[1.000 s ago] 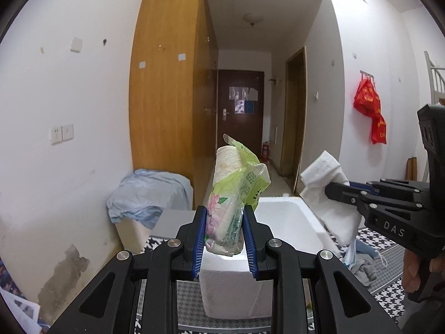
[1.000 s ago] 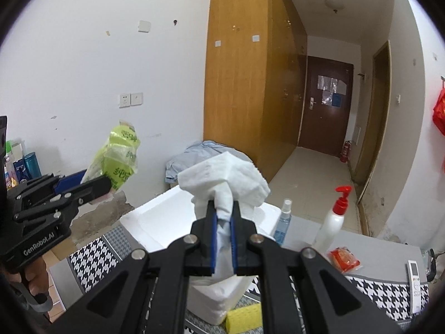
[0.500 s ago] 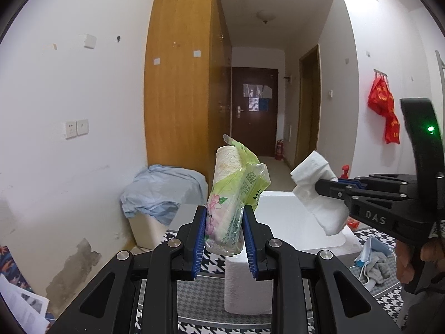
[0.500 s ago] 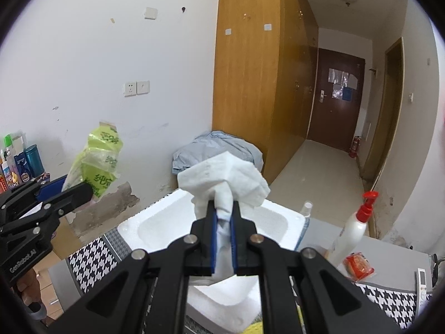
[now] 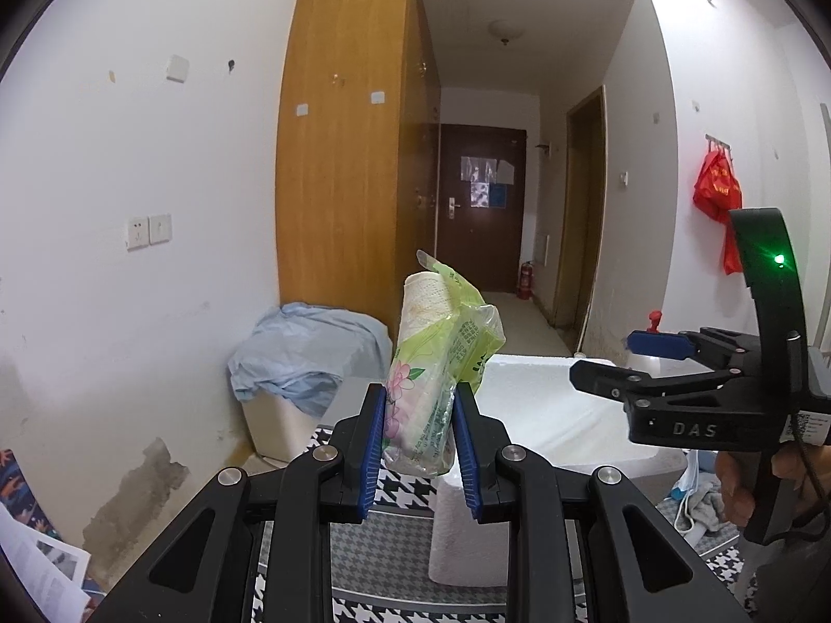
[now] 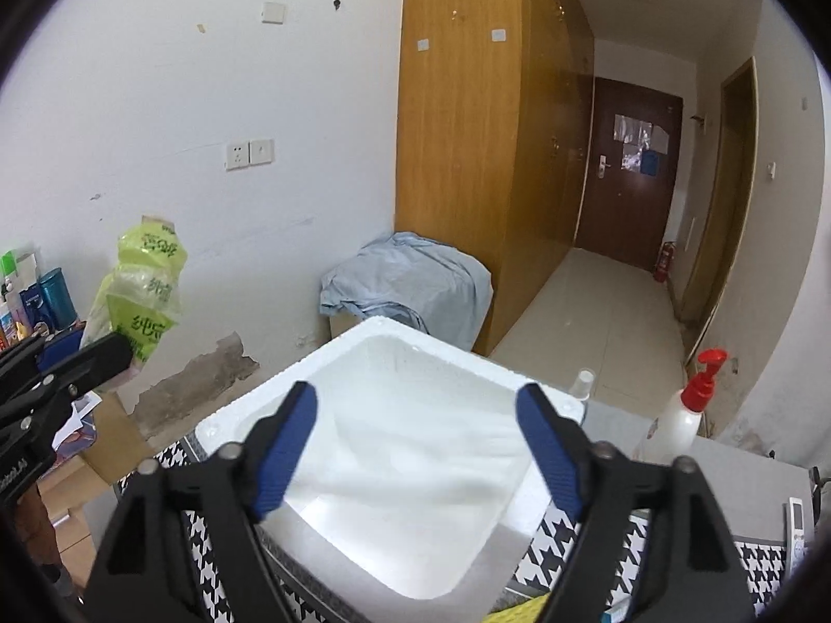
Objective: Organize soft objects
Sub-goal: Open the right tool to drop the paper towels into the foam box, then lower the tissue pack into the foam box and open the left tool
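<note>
A green plastic pack of tissue rolls (image 5: 441,353) stands upright between the blue pads of my left gripper (image 5: 418,415), which is shut on it. The pack (image 6: 143,301) and the left gripper (image 6: 88,348) also appear at the left edge of the right wrist view. My right gripper (image 6: 415,400) hovers over the white foam box (image 6: 337,358); its jaws are opening with nothing between them. A white cloth (image 6: 415,457) lies inside the box below it. From the left wrist view, the right gripper (image 5: 607,361) hangs above the foam box (image 5: 545,415).
The box sits on a houndstooth tablecloth (image 6: 758,555). To its right stand a pump bottle with a red top (image 6: 685,415), a small spray bottle (image 6: 579,381) and a remote (image 6: 797,519). A pale blue cloth pile (image 6: 410,280) lies beside the wooden wardrobe (image 6: 457,130).
The right gripper has opened and the white cloth it held has dropped into the foam box. The left gripper still holds the tissue pack.
</note>
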